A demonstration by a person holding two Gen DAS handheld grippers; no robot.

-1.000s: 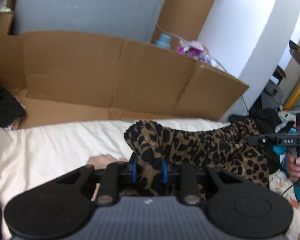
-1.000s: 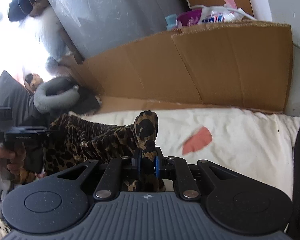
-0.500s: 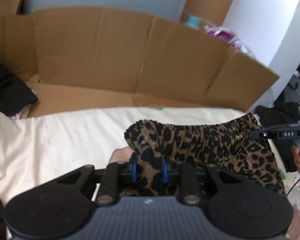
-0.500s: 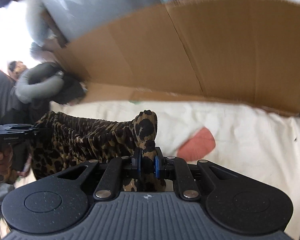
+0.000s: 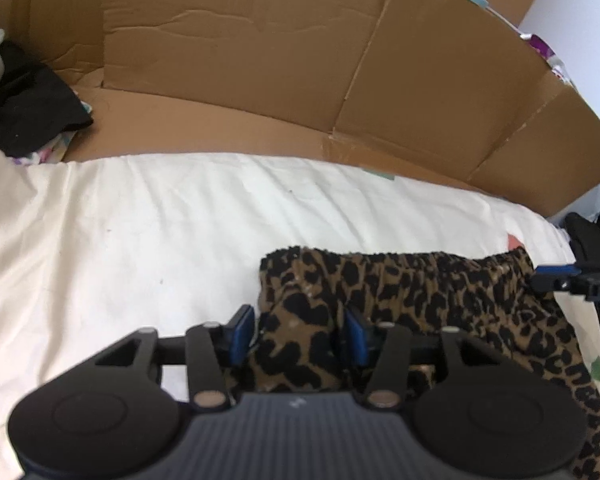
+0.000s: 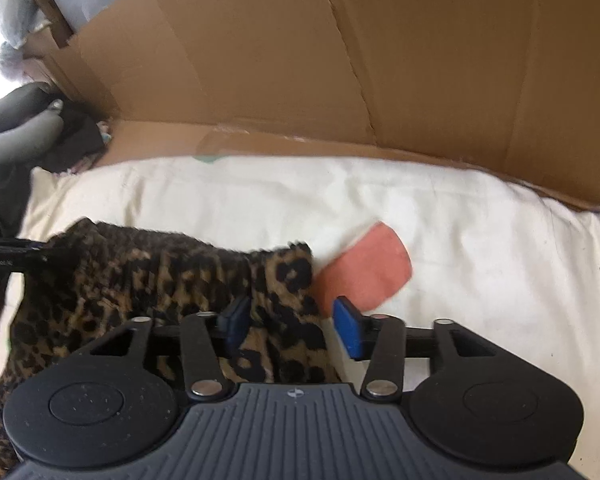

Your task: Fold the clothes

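Note:
A leopard-print garment lies on the white sheet, its elastic edge stretched out between my two grippers. In the left wrist view my left gripper has its jaws opening, and the garment's left corner sits loosely between the blue pads. The right gripper's fingers show at the far right edge of that view. In the right wrist view my right gripper is also opening. The leopard garment's right corner rests against the left pad, clear of the right pad.
A flattened cardboard box stands as a wall behind the sheet. Black clothes and a grey neck pillow lie at the left. A pink patch lies on the white sheet just past the right gripper.
Both grippers came down toward the sheet with the garment's edge. Their jaws, shut on the fabric corners before, have spread apart and let the fabric go.

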